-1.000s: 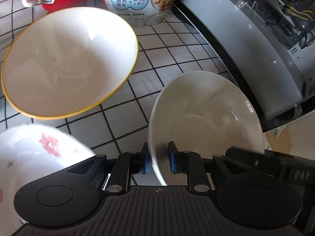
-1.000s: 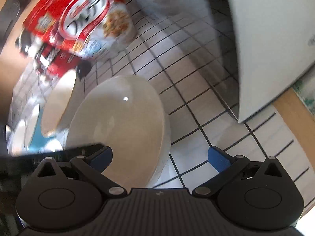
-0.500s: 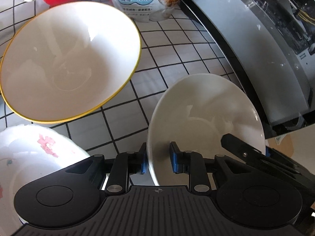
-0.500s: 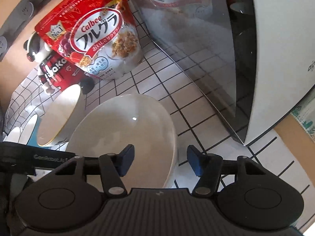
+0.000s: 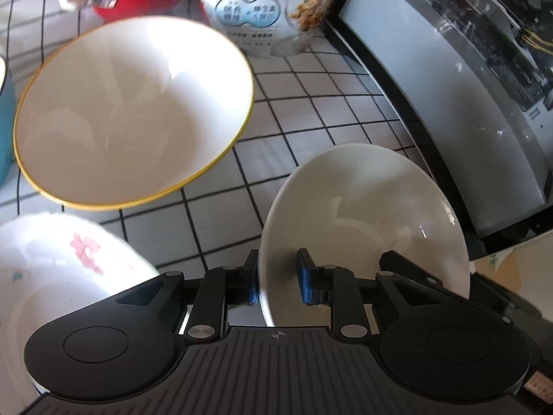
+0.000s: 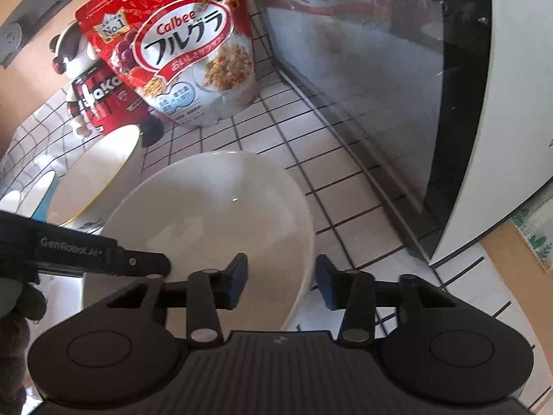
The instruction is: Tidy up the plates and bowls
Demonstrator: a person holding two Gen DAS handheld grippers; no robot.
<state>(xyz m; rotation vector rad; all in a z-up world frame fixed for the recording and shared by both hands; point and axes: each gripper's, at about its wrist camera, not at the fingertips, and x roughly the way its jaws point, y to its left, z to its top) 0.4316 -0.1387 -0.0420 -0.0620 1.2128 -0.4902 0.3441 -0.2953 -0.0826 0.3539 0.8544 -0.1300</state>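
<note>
A plain white bowl (image 5: pixel 366 214) is tilted above the tiled counter; it also shows in the right wrist view (image 6: pixel 214 221). My left gripper (image 5: pixel 278 282) is shut on its near-left rim. My right gripper (image 6: pixel 281 283) straddles the bowl's right rim with its jaws narrowed but a gap left on each side. A larger white bowl with a yellow rim (image 5: pixel 134 114) stands to the left, also in the right wrist view (image 6: pixel 93 176). A white bowl with a pink flower (image 5: pixel 62 269) lies at the lower left.
A red cereal bag (image 6: pixel 179 48) and a red figure-shaped container (image 6: pixel 93 97) stand at the back. A microwave with a glass door (image 6: pixel 397 86) fills the right side. A blue dish (image 6: pixel 38 193) lies at the far left. The counter (image 5: pixel 287 159) has white tiles with dark lines.
My right gripper has swung in around the bowl's right rim and its jaws have closed much narrower. My left gripper keeps its hold and has shifted the bowl slightly.
</note>
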